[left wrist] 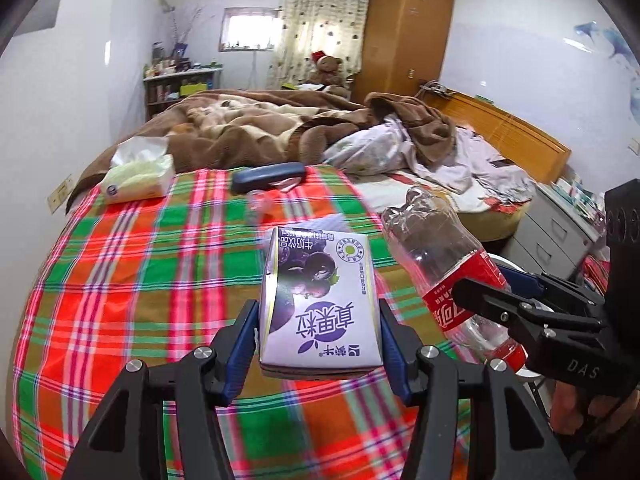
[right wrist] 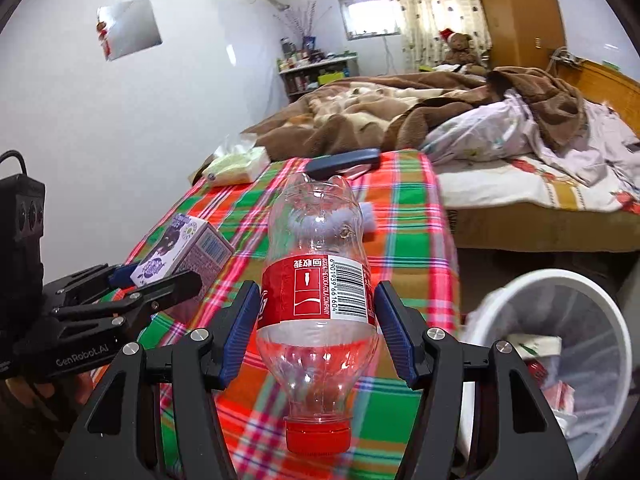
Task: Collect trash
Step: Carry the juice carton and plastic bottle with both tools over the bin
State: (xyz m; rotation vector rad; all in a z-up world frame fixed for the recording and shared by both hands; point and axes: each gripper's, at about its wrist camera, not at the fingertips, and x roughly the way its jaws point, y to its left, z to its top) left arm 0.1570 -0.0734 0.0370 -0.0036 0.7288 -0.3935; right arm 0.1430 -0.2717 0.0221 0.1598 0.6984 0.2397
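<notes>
1. Bin (right wrist: 592,292): one, white, on the floor by the table's right edge, already part full. Risk: a drop released short of the rim lands on the floor.
2. Bottle (right wrist: 316,280): one, empty, capped, clamped at the label by the right gripper (right wrist: 316,328) above the plaid cloth (left wrist: 120,280). Risk: smooth plastic slips.
3. Carton (left wrist: 320,300): one, squeezed by the left gripper (left wrist: 320,340). Risk: it crushes or twists free.
4. Tissue pack (left wrist: 136,176), dark case (left wrist: 268,176): one each, lying on the table.
</notes>
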